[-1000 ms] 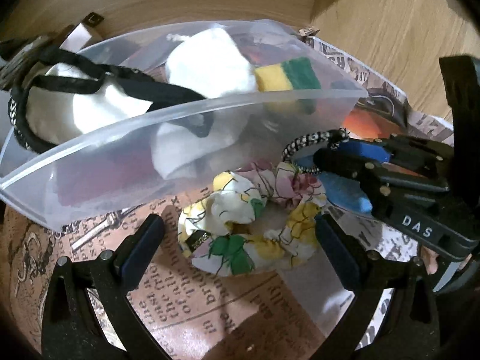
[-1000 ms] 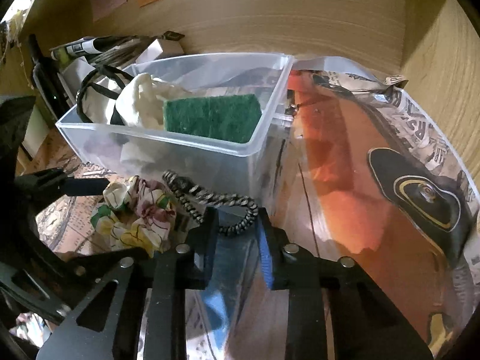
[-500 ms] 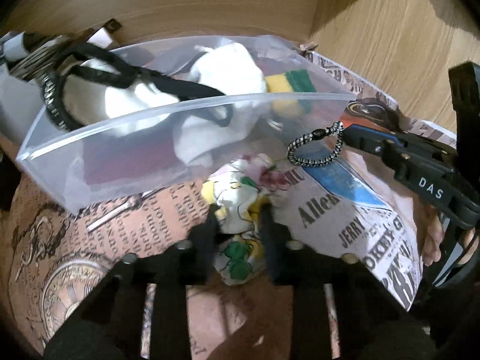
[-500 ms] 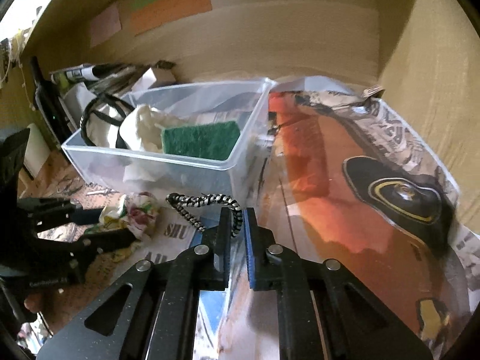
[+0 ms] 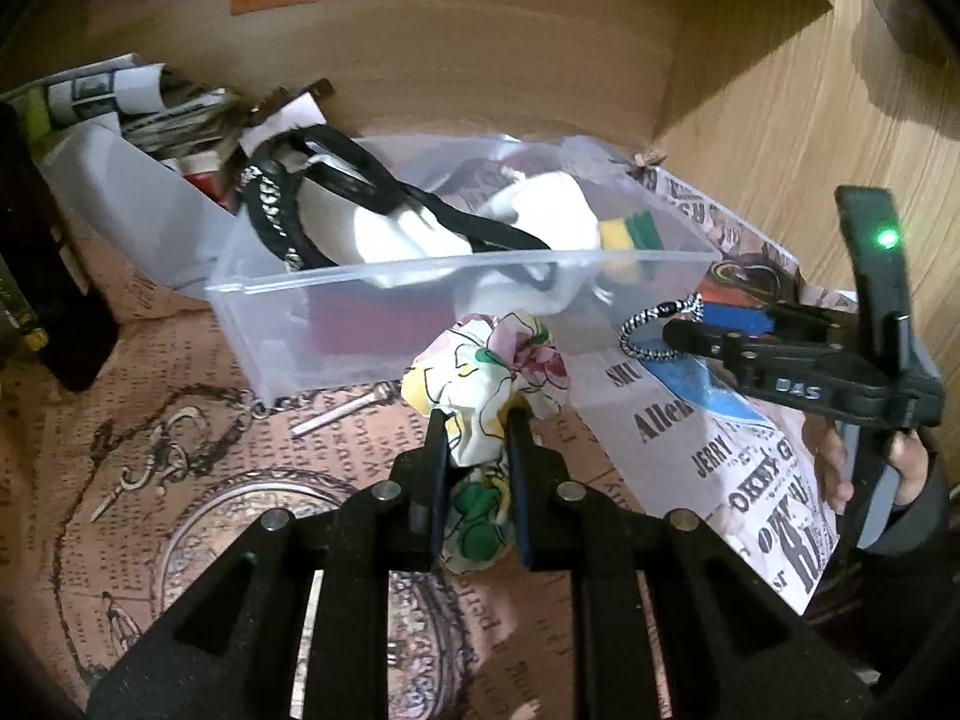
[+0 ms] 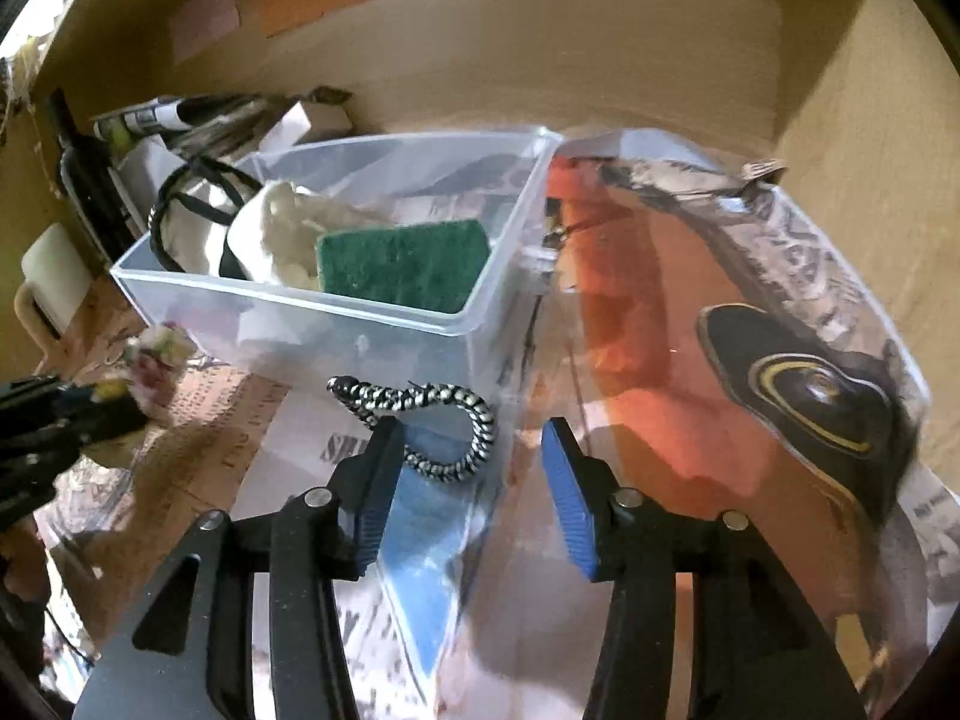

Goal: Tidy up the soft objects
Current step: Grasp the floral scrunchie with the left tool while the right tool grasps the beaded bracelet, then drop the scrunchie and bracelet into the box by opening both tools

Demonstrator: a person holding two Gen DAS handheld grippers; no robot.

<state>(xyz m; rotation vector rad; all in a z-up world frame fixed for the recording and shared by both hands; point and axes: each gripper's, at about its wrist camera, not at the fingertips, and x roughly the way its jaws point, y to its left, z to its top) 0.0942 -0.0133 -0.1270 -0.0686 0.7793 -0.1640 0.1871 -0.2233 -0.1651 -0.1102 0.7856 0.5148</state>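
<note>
My left gripper [image 5: 477,426] is shut on a floral fabric scrunchie [image 5: 486,378], held just in front of the clear plastic bin [image 5: 420,267]. The bin holds a white cloth [image 5: 540,210], a black strap [image 5: 372,180] and a green-and-yellow sponge [image 6: 402,264]. My right gripper [image 6: 471,456] is open in front of the bin's near wall [image 6: 312,336]. A black-and-white braided hair tie [image 6: 444,420] hangs between its fingers, resting against the left finger [image 6: 378,474]. In the left wrist view the hair tie [image 5: 648,324] sits at the right gripper's tip. The scrunchie [image 6: 156,354] shows at the left of the right wrist view.
Printed newspaper-style paper [image 5: 738,450] covers the surface. Wooden walls [image 6: 600,48] close the back and the right side. Rolled papers and clutter [image 5: 150,114] lie behind the bin on the left. A dark object [image 5: 54,276] stands at far left.
My right gripper has opened, and the braided hair tie now hangs loose against its left finger. My left gripper, shut on the scrunchie, has lifted and pulled back from the bin.
</note>
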